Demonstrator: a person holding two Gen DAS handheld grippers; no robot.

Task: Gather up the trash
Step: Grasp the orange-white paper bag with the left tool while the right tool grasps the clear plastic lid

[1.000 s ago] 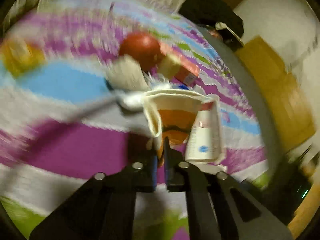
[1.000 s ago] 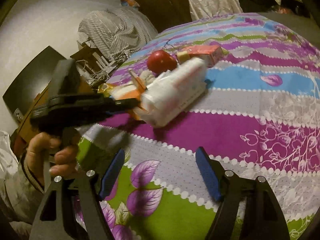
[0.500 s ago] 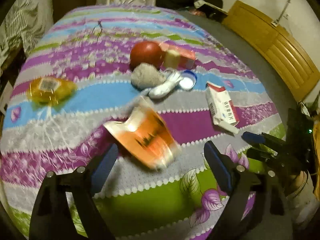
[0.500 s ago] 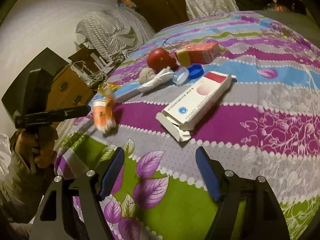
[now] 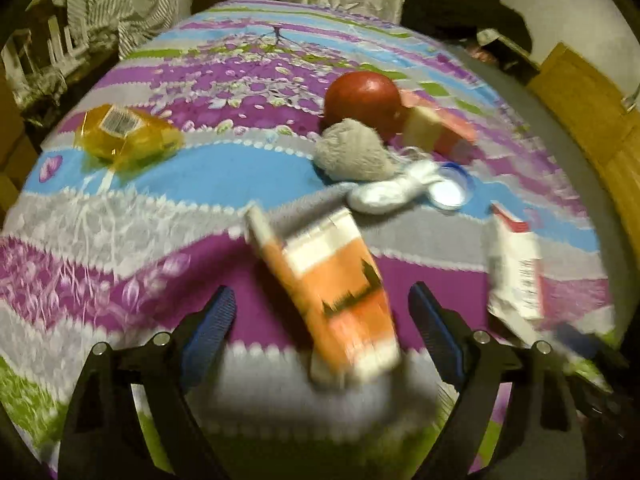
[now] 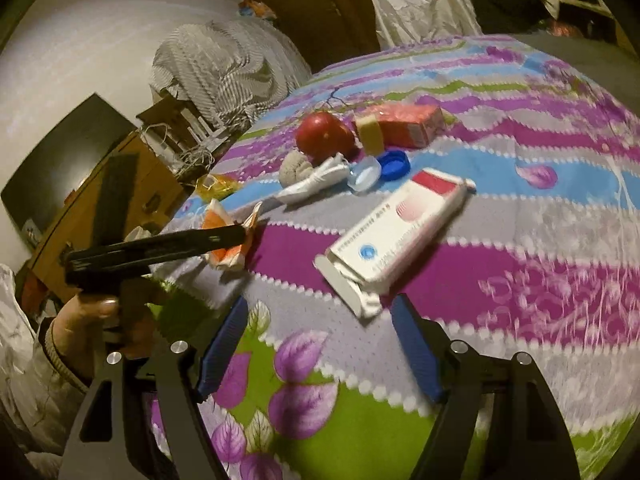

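An orange-and-white carton [image 5: 332, 292] lies blurred on the striped floral cloth [image 5: 120, 240]. It sits between the jaws of my left gripper [image 5: 320, 320], which are closing, with a gap still on each side. In the right wrist view the same carton [image 6: 224, 256] shows at the left, behind the left gripper's black fingers [image 6: 192, 240]. A white-and-red box [image 6: 396, 232] lies flat just ahead of my right gripper [image 6: 320, 340], which is open and holds nothing. That box [image 5: 516, 268] is at the right in the left wrist view.
Farther back lie a red apple [image 5: 362, 98], a pink box with a yellow end [image 5: 436, 130], a grey fuzzy lump [image 5: 352, 152], a white crumpled wrapper [image 5: 396, 190], a blue cap [image 5: 452, 192] and a yellow packet [image 5: 124, 136]. A hand [image 6: 92, 320] holds the left gripper.
The left gripper let go of the carton, which dropped onto the cloth, and then came down around it. The white-and-red box fell flat before the right gripper, which stayed put.
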